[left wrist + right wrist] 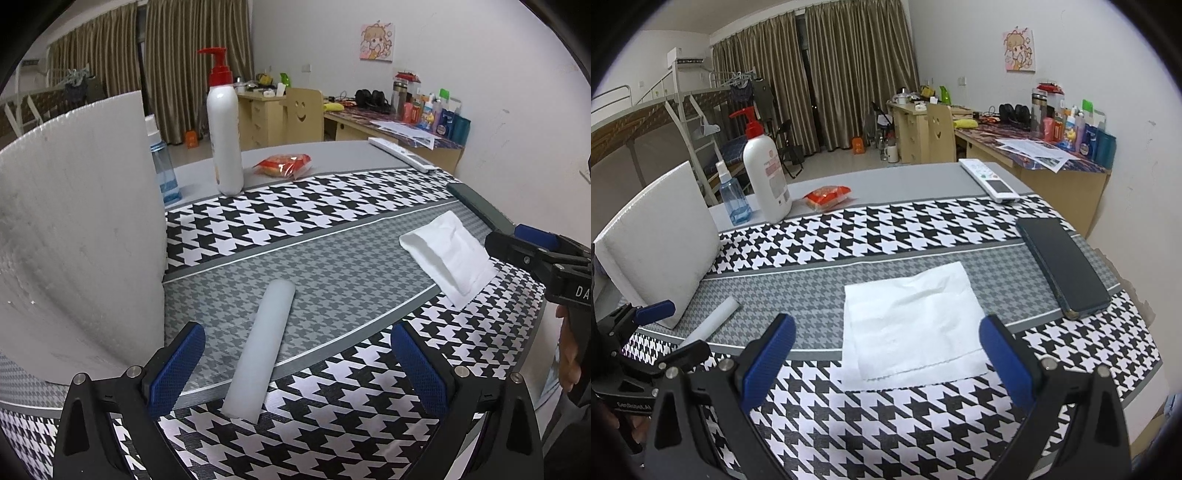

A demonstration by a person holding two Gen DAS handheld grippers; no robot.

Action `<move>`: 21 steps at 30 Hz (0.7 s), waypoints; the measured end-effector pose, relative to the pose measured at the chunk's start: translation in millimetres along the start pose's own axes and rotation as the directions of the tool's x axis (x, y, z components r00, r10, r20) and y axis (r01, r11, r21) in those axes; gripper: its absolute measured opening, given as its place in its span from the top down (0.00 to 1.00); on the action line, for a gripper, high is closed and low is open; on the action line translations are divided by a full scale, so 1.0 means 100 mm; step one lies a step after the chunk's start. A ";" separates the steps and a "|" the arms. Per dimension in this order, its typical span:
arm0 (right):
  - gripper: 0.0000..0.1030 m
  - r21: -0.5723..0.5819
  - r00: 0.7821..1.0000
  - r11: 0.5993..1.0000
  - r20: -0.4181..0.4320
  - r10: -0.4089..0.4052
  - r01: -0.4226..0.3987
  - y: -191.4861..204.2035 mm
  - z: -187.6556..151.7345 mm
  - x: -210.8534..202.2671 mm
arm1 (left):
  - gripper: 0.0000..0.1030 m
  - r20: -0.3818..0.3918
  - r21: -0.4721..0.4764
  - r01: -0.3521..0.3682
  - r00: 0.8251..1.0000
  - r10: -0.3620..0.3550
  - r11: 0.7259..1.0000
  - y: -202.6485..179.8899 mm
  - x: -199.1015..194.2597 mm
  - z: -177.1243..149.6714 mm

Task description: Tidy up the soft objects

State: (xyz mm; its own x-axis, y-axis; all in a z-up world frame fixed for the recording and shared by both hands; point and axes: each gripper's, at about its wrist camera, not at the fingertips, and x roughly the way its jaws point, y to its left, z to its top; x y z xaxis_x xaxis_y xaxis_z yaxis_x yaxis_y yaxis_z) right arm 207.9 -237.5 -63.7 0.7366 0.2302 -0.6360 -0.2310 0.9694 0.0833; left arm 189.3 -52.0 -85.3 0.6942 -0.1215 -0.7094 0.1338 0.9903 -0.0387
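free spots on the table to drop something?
Bare: grey band between foam cylinder and tissue; checked strip between lotion bottle and phone. Crowded: far left, by foam board, spray bottle and snack packet.

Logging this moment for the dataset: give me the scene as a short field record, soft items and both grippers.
surface: table under a houndstooth cloth
foam roll: white foam cylinder lying flat, between the left gripper's fingers, not gripped
tissue: folded white tissue flat on the cloth, in front of the right gripper
foam board: white foam board standing at the left
left gripper: open
right gripper: open
hard items: lotion pump bottle, phone, remote
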 end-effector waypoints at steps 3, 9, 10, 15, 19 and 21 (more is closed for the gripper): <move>0.02 -0.002 1.000 1.000 -0.017 -0.002 0.002 0.00 -0.01 0.05 | 0.03 -0.013 -0.009 -0.006 1.000 0.005 1.000 0.02 0.03 -0.01; 0.02 0.005 0.999 1.000 -0.050 0.000 0.000 0.00 -0.02 0.15 | 0.05 -0.036 -0.010 -0.006 0.999 0.005 1.000 0.03 0.10 -0.03; 0.02 0.005 0.999 1.000 -0.054 0.000 0.000 0.00 -0.03 0.17 | 0.05 -0.039 -0.010 -0.006 0.999 0.005 1.000 0.03 0.10 -0.03; 0.02 0.001 0.998 1.000 -0.067 -0.001 0.001 0.01 -0.03 0.21 | 0.05 -0.052 -0.006 -0.022 0.998 0.021 1.000 0.04 0.15 -0.05; 0.02 0.001 0.997 1.000 -0.075 -0.006 0.006 0.00 -0.03 0.24 | 0.06 -0.069 -0.016 -0.019 0.997 0.018 1.000 0.06 0.19 -0.07; 0.02 -0.002 0.997 1.000 -0.077 -0.010 0.010 0.00 -0.03 0.25 | 0.07 -0.076 -0.014 -0.022 0.997 0.021 1.000 0.07 0.21 -0.07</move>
State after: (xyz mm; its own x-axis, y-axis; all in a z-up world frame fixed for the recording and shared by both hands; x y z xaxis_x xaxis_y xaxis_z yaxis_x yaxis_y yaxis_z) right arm 224.2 -231.9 -82.0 0.6876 0.2134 -0.6940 -0.2254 0.9713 0.0754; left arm 199.7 -47.3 -106.0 0.6409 -0.0950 -0.7617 0.1083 0.9936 -0.0327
